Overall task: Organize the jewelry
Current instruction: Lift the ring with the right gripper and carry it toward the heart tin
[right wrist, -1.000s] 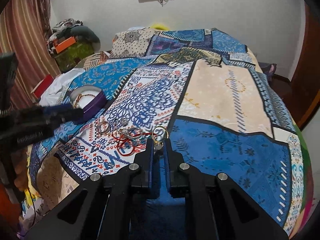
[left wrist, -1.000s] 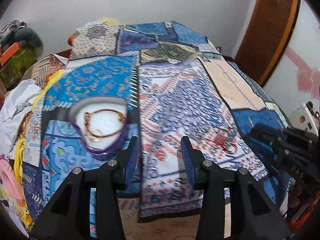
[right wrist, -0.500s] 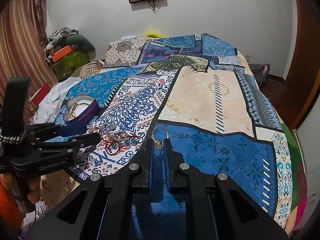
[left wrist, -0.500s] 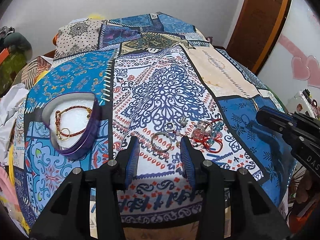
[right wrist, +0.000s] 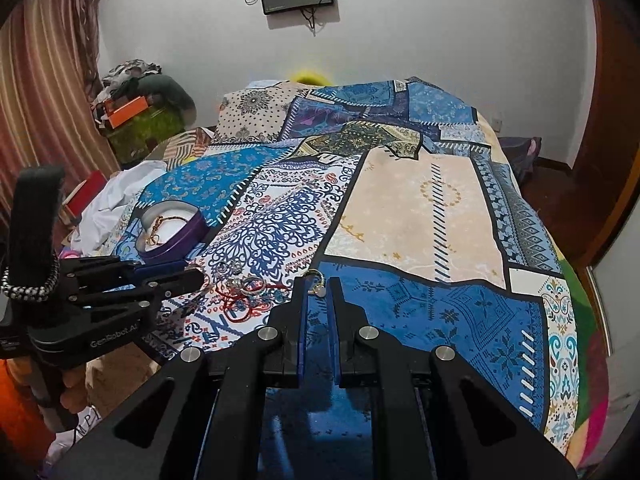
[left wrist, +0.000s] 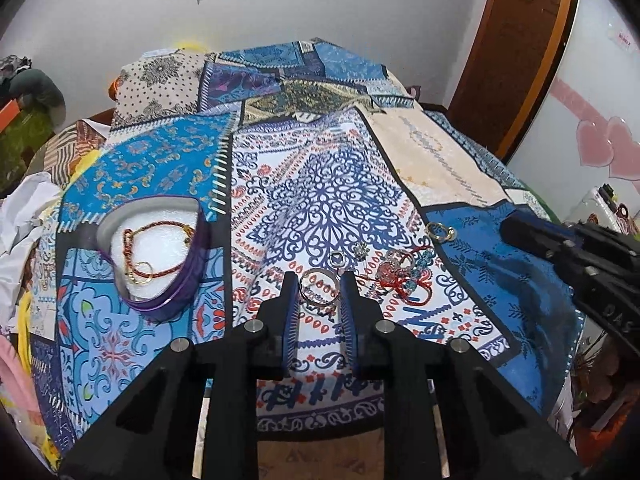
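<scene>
Jewelry lies on a patchwork bedspread (left wrist: 320,184). My left gripper (left wrist: 320,280) is closing, and its pads meet both sides of a silver ring (left wrist: 316,302) flat on the cloth. Beside it are a small silver ring (left wrist: 337,258) and a tangle of red cord and beads (left wrist: 400,276). A purple heart-shaped box (left wrist: 160,300) to the left holds a red-gold bracelet (left wrist: 160,232). My right gripper (right wrist: 319,282) is shut. A gold ring (right wrist: 314,276) shows at its tips, but in the left wrist view the gold ring (left wrist: 440,232) lies a little apart from the right gripper (left wrist: 506,228).
Pillows (right wrist: 256,116) sit at the bed's head. White cloth (right wrist: 116,196) and a clothes heap with an orange box (right wrist: 126,114) crowd the left side. A wooden door (left wrist: 516,52) stands at the right. A hand (right wrist: 76,392) holds the left gripper (right wrist: 192,276).
My left gripper has swung from beside the heart box to the jewelry pile, and its jaws have narrowed around the silver ring. The right gripper stayed shut near the gold ring.
</scene>
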The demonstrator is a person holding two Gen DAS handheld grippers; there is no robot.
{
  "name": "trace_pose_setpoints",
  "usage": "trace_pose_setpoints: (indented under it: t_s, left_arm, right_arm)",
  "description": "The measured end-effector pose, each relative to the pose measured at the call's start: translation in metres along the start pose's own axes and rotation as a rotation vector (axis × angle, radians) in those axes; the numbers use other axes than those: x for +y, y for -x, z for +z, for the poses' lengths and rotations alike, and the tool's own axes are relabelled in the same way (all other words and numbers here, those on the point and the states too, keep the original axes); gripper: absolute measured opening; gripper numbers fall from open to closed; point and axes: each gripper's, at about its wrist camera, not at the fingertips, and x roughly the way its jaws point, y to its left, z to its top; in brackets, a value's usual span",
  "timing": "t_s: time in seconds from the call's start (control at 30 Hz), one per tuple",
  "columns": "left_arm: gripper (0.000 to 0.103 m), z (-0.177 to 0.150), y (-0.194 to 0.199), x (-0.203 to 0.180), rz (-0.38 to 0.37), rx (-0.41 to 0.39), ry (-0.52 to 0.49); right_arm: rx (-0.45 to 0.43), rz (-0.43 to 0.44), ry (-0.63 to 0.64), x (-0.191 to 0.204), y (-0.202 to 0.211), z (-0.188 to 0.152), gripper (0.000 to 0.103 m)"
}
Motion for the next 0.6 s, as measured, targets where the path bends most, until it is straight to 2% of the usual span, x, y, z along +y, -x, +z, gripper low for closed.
trace_pose_setpoints:
  t_s: [0.13, 0.27, 0.6]
  left_arm:
    - [0.02, 0.0, 0.011, 0.004, 0.009, -0.026, 0.004]
    - [0.02, 0.0, 0.015, 0.01, 0.012, -0.036, 0.02]
    - [0.02, -0.001, 0.011, 0.016, 0.017, -0.034, 0.032]
  right_arm:
    - [0.058, -0.006, 0.013, 0.001, -0.013, 0.0, 0.009]
    - [0.109, 0.002, 0.011, -0.001, -0.031, 0.003, 0.027]
    - [0.149, -0.04, 0.075, 0.001, -0.056, 0.006, 0.027]
